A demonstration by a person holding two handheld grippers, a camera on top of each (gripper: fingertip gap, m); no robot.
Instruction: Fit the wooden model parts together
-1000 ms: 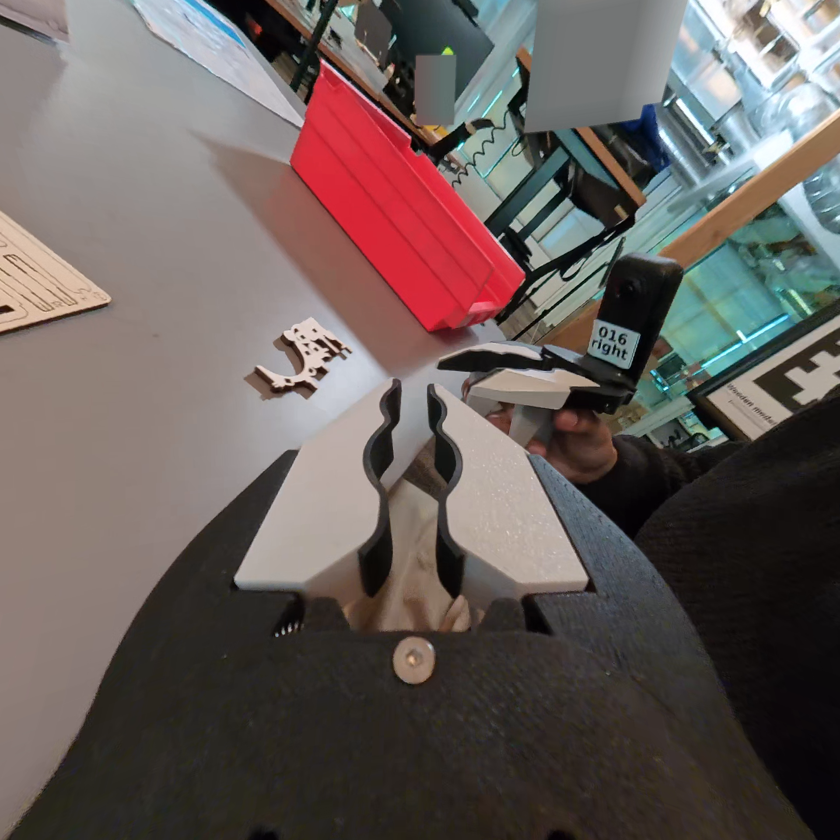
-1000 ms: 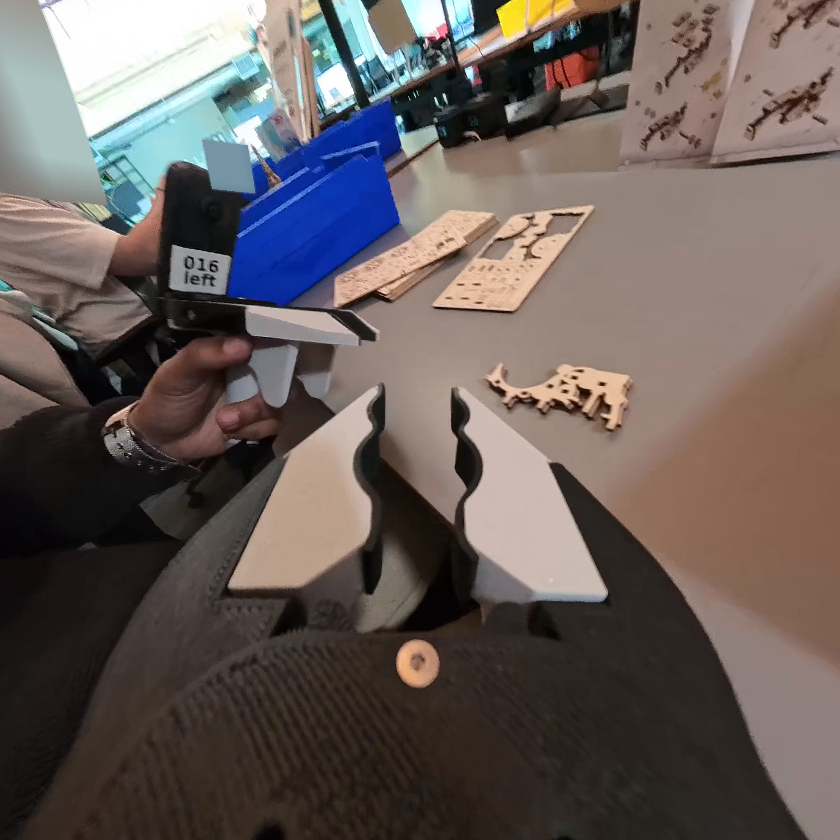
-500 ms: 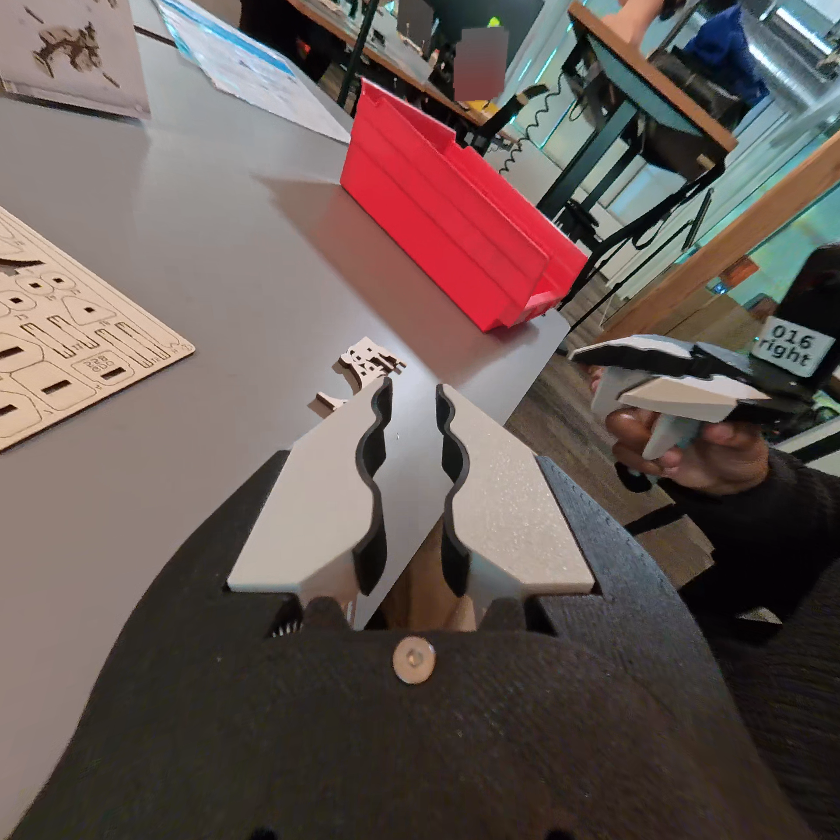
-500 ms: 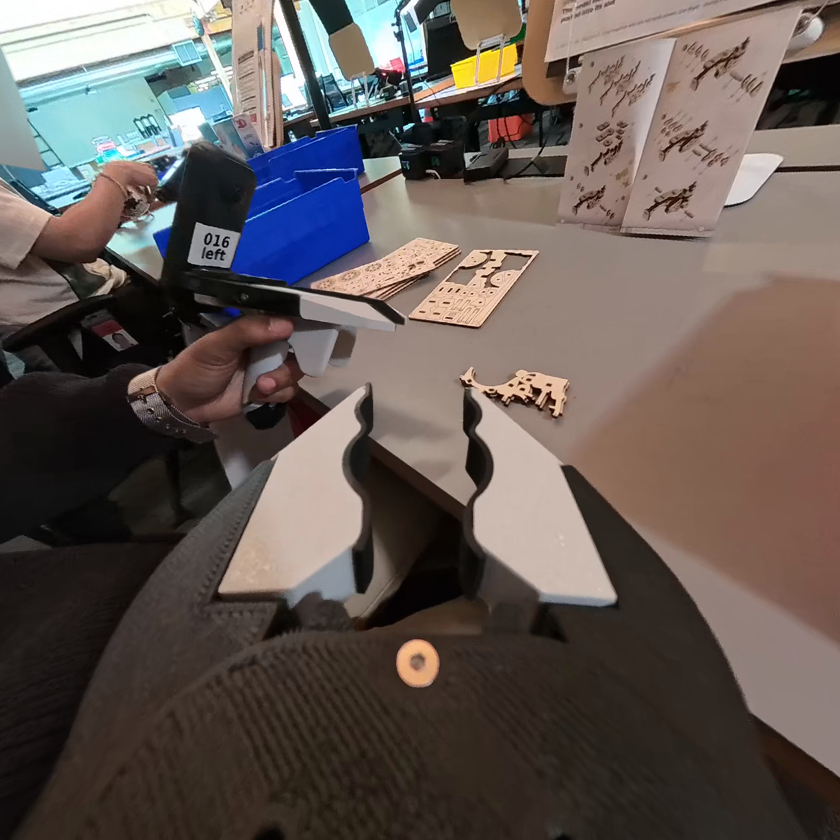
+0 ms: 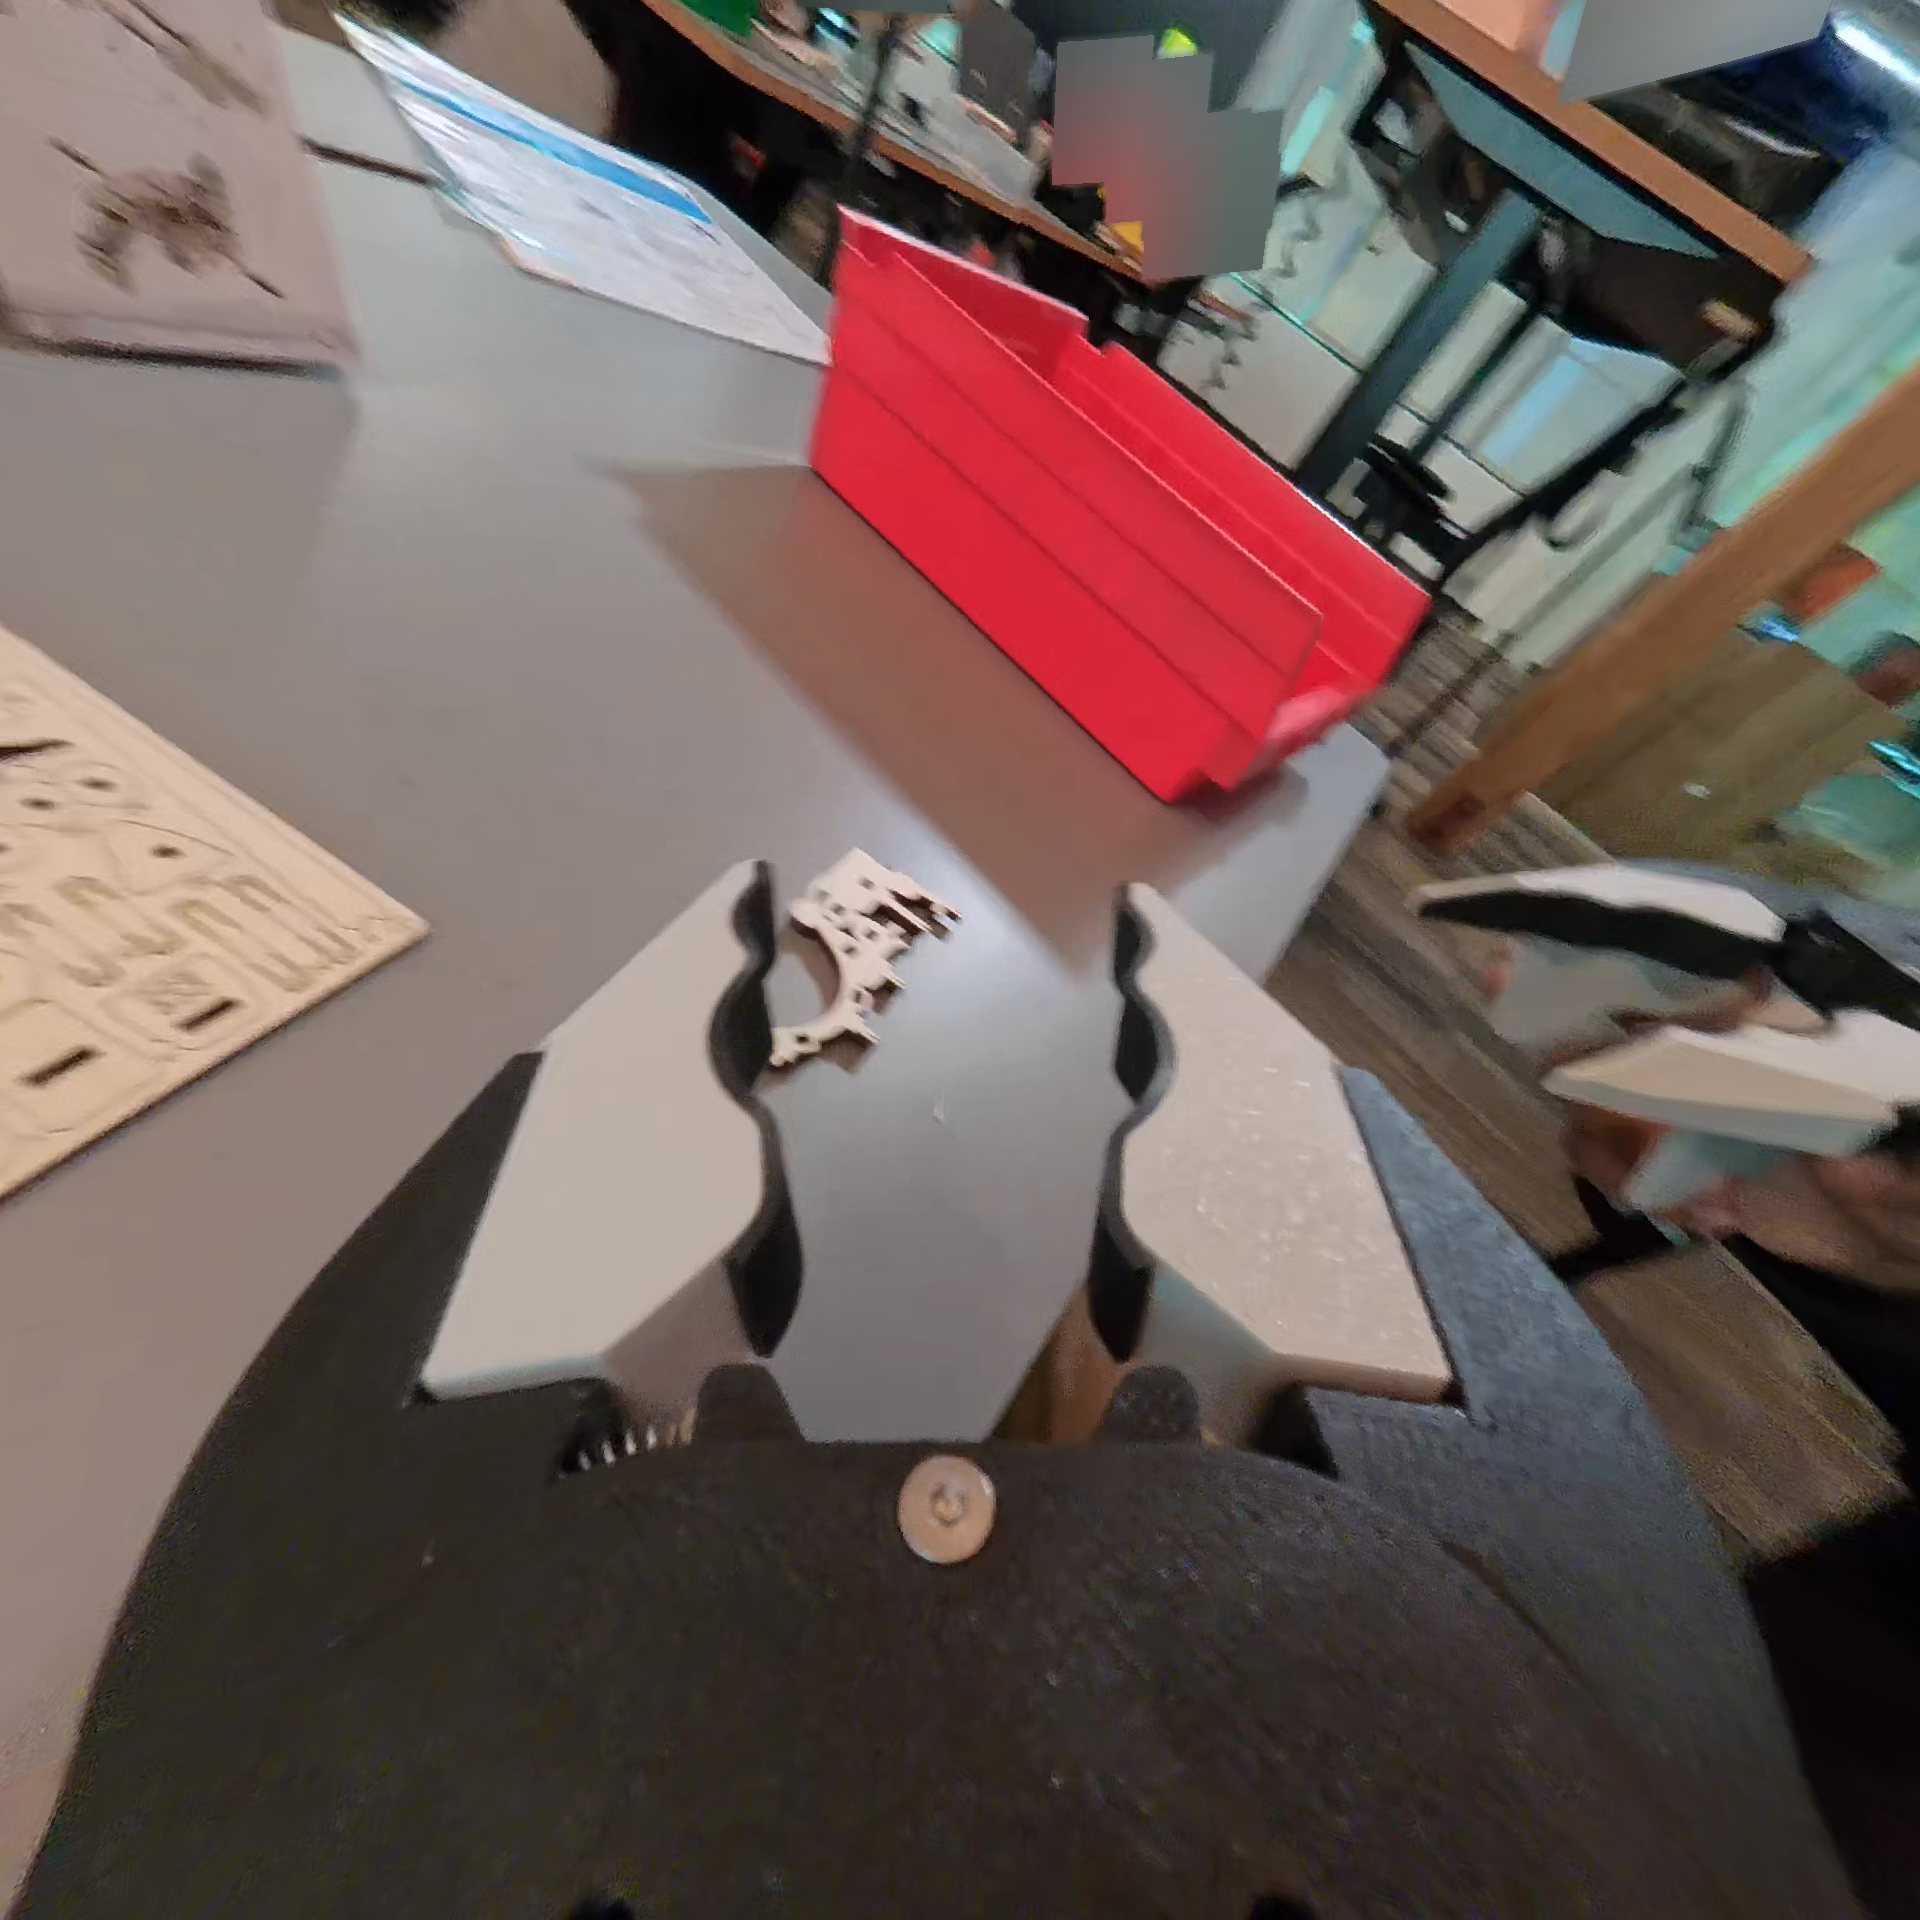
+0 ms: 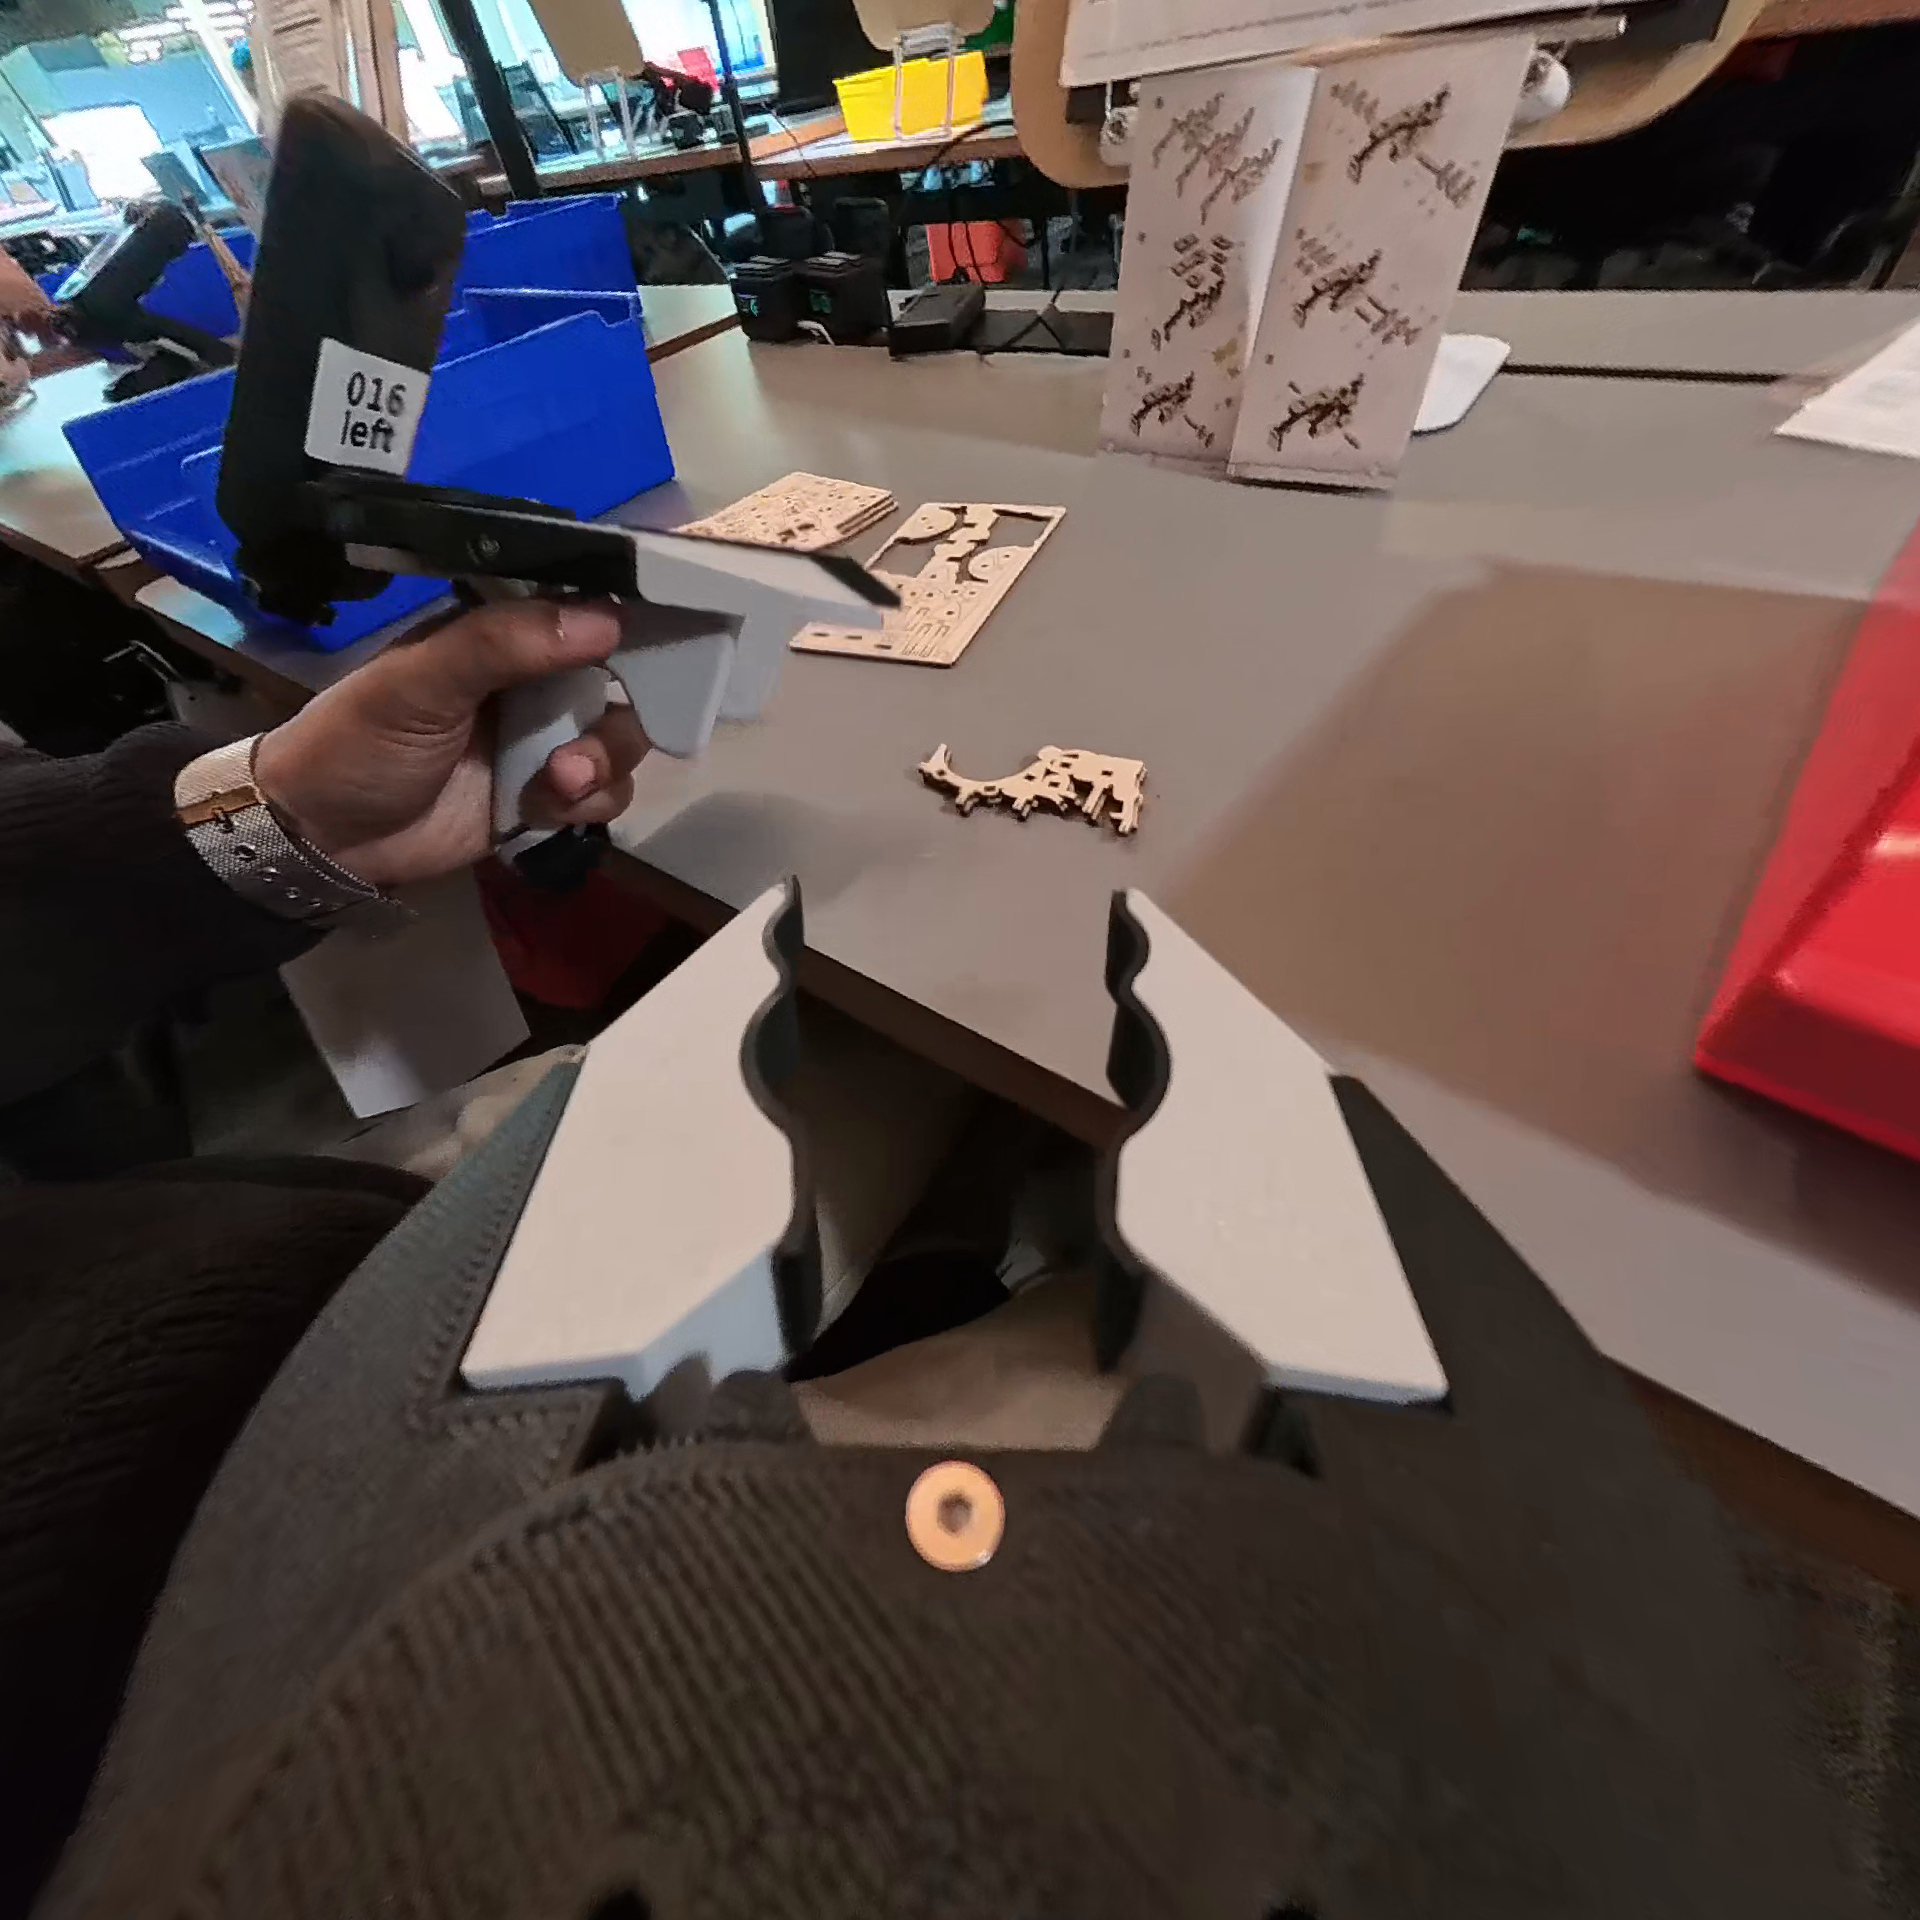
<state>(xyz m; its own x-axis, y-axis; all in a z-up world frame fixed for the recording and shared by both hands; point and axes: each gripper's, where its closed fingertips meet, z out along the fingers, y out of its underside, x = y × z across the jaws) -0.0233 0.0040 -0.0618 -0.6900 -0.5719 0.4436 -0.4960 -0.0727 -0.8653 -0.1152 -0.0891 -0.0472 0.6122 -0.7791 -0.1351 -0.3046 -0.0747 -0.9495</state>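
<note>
A small pale wooden model part (image 5: 854, 968) with notches and holes lies flat on the grey table (image 5: 499, 644) near its front edge; it also shows in the right wrist view (image 6: 1044, 790). My left gripper (image 5: 940, 914) is open and empty, just short of the part and above the table. My right gripper (image 6: 954, 914) is open and empty, held off the table's front edge, with the part well ahead of it. Each gripper also shows in the other's view, the left one (image 6: 873, 597) and the right one (image 5: 1455, 904). A flat wooden parts sheet (image 5: 135, 935) lies left of the part.
A red bin (image 5: 1091, 551) stands to the right of the part near the table's corner. Blue bins (image 6: 499, 436) stand at the far left. Several wooden sheets (image 6: 914, 571) lie behind the part, and a folded printed card (image 6: 1299, 281) stands behind those. Papers (image 5: 603, 229) lie at the back.
Both grippers have opened wider. Both have moved forward and up towards the table; the left one now hangs over the table with the wooden part between its fingertips in view.
</note>
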